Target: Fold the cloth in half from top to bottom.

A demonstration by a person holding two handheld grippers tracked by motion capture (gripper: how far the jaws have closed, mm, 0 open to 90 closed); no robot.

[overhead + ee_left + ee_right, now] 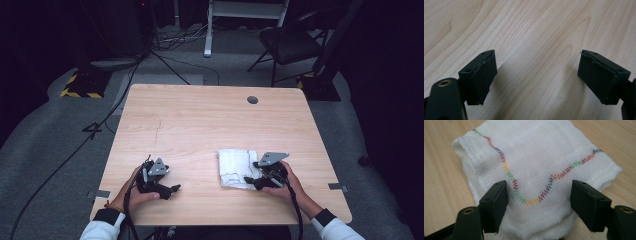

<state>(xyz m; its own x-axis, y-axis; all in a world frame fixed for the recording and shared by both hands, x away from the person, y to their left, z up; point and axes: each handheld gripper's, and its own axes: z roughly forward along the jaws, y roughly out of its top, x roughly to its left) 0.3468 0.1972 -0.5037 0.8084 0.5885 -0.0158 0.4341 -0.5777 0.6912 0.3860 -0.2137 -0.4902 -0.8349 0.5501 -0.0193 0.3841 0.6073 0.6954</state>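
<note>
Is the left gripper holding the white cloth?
No, the left gripper is open over bare wooden table, with nothing between its jaws.

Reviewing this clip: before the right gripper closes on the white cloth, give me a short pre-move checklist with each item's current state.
1. Right gripper open: ok, jaws stand apart.
2. Cloth lies between and under the right jaws: ok, its near edge spans the gap.
3. Cloth folded and lying flat on the table: ok, its multicoloured stitched hem faces up.
4. Left gripper out of the way: ok, open over bare wood, apart from the cloth.
5. Right jaws touching the cloth: cannot tell.
6. How many layers the jaws would catch: cannot tell.
</note>
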